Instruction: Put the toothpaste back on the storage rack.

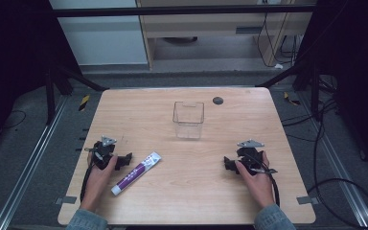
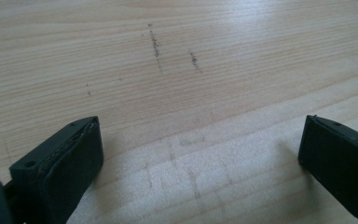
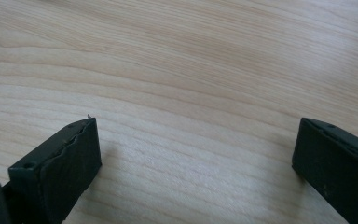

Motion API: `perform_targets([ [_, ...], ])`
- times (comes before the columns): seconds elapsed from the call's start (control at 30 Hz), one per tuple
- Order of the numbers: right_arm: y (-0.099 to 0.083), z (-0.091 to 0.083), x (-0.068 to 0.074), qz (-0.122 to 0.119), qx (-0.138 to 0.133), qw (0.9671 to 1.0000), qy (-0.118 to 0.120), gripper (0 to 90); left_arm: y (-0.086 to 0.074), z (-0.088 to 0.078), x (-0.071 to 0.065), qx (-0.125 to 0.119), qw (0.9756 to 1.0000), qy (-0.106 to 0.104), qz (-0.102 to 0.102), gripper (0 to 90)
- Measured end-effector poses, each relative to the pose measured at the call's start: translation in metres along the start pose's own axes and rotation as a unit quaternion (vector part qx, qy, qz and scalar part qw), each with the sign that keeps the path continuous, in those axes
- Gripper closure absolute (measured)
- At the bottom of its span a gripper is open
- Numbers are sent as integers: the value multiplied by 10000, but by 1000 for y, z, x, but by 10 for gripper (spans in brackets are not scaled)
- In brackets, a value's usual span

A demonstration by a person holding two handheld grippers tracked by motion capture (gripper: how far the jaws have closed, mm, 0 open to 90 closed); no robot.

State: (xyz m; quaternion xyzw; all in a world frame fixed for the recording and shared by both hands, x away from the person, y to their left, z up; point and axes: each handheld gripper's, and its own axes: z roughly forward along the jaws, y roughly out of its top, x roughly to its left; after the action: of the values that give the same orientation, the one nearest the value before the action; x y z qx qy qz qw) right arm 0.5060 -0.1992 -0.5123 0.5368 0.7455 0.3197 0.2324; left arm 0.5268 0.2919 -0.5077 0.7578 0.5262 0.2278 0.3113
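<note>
Toothpaste tube (image 1: 136, 173) on light wood table (image 1: 187, 201), dim room w/ cables.

A toothpaste tube (image 1: 136, 173) is lying flat on the wooden table (image 1: 187, 201), in its front-left part, well in from the left edge. It is white with a purple band running along its middle. It is lying slantwise: its small white cap is pointing toward the table's front edge and left, while its flat crimped end is pointing back and right, toward the table's middle. Nothing is resting on it, and it is looking full and uncrushed.
</note>
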Motion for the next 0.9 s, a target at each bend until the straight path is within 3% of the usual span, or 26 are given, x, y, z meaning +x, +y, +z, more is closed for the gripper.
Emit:
perform_targets([
  [0.17, 2, 2, 1, -19, 2, 10000, 14, 10, -5, -5, 0, -30, 10000, -36, 25, 3],
  [0.43, -4, -4, 0, -95, 5, 9999, 106, 12, -1, -16, 2, -383, 9993, -42, 11, 33],
  [0.57, -8, -8, 1, -66, 2, 9999, 104, 12, 1, -25, 0, -388, 9990, -64, 207, 33],
  [0.63, -9, -9, 1, -96, 0, 9999, 94, 12, 2, -31, -1, -439, 9987, -148, 195, 34],
  [0.77, -9, -9, 0, -111, 2, 9999, 114, 11, 10, -49, -7, -442, 9979, -273, 392, 51],
  [0.87, -9, -10, 1, -88, 6, 9999, 119, 12, 17, -60, -11, -453, 9975, -393, 375, 76],
  [0.9, -9, -10, 1, -77, 9, 9999, 117, 12, 20, -64, -15, -474, 9967, -453, 489, 91],
])
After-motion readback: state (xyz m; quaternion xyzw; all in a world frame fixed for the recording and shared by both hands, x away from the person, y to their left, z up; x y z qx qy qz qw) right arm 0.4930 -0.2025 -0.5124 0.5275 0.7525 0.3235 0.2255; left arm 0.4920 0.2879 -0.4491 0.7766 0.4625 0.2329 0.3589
